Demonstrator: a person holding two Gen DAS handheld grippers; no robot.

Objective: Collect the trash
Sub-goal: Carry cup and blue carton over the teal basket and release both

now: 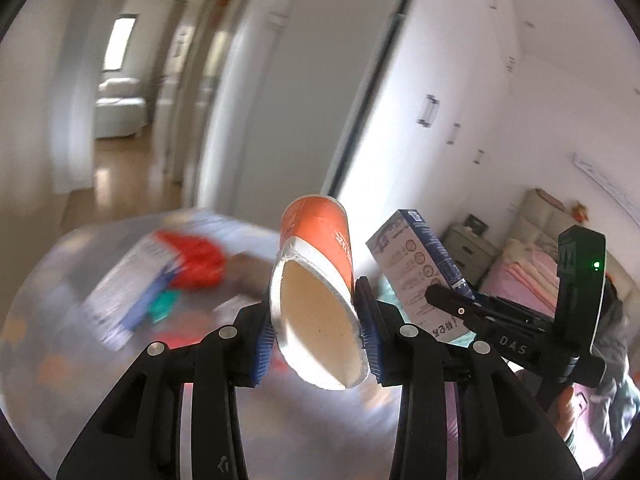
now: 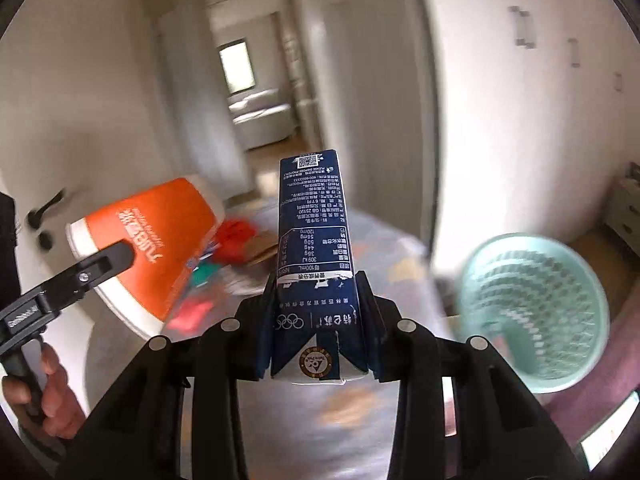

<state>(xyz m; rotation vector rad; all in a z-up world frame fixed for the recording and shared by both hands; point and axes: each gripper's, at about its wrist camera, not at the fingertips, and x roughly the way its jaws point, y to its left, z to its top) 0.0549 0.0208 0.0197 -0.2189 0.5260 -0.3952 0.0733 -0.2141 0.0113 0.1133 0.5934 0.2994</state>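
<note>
Left gripper (image 1: 318, 338): jaws clenched on the paper cup, blue pads pressing its rim from both sides; seen from the right wrist view as a black finger lying across the cup's side (image 2: 102, 264)
Paper cup (image 1: 316, 276): orange with white bands at rim and base, tilted, open mouth turned toward the left camera, base pointing away and up; held in the air above the table; in the right wrist view it sits to the left of the carton (image 2: 148, 240)
Right gripper (image 2: 318, 320): jaws clenched on the milk carton near its folded end; in the left wrist view it reaches in from the right, green light on its body (image 1: 456, 304)
Milk carton (image 2: 314, 240): dark blue with white print, long axis pointing away from the camera; in the left wrist view it stands just right of the cup, apart from it (image 1: 420, 268)
Table (image 1: 80, 280): round, under a shiny clear cover, blurred; below both held things
Other trash on table: a red wrapper (image 1: 192, 260), a white and blue packet (image 1: 132, 280), a small green scrap (image 1: 162, 306), all blurred
Basket (image 2: 532, 312): pale green, slatted wall, lower right of the table, open mouth toward the camera, blurred
Hand (image 2: 52, 396): gripping the left gripper's handle at the lower left edge
Background: white cupboards (image 1: 460, 80), a hallway with a pale sofa (image 2: 260, 116) at its far end
</note>
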